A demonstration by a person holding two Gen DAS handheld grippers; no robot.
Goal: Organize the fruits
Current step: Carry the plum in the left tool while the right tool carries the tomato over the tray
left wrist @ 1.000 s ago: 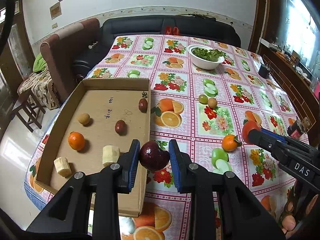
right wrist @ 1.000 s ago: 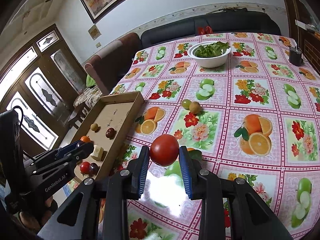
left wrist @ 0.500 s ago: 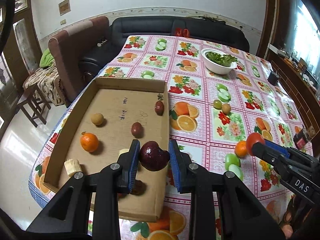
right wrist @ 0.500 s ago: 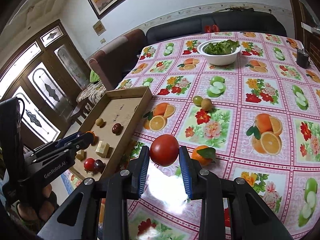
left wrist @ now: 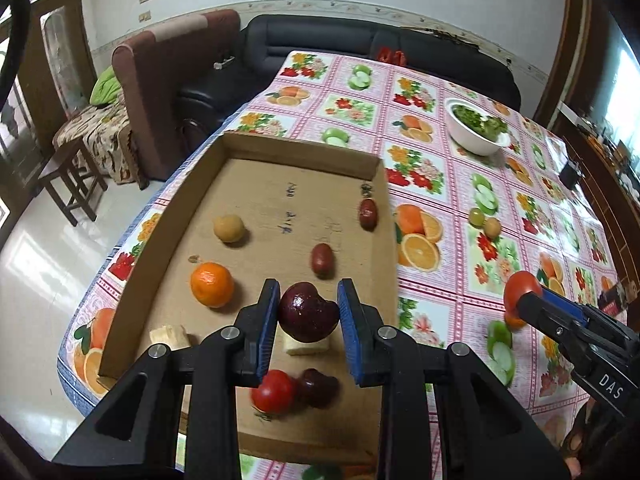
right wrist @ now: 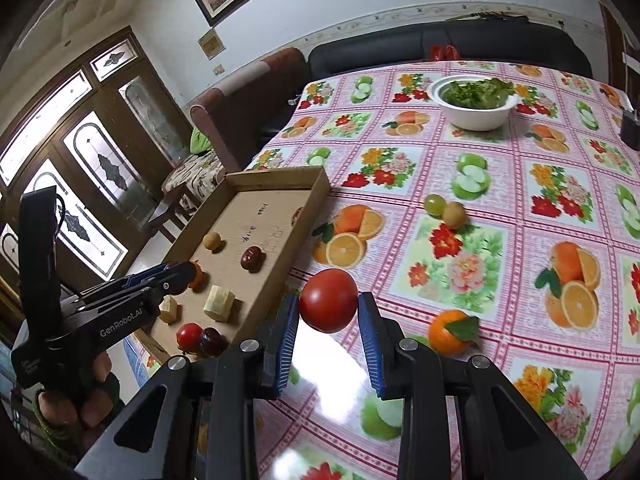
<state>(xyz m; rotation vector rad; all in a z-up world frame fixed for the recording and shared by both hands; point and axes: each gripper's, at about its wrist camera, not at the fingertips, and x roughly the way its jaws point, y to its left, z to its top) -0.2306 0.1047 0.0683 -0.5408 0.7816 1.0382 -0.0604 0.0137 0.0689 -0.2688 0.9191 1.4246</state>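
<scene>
My left gripper is shut on a dark red plum and holds it above the near part of the cardboard tray. The tray holds an orange, a tan fruit, two dates, pale chunks, a tomato and another plum. My right gripper is shut on a red tomato above the tablecloth, right of the tray. An orange with a leaf, a green grape and a brown fruit lie on the table.
A white bowl of greens stands at the far side of the table. A black sofa and a brown armchair stand beyond it. A wooden stool stands on the floor to the left. A small dark object sits at the far right.
My left gripper has carried the plum leftward from the tray's right wall to over the tray's near floor. My right gripper holds the tomato and has drifted slightly toward the tray.
</scene>
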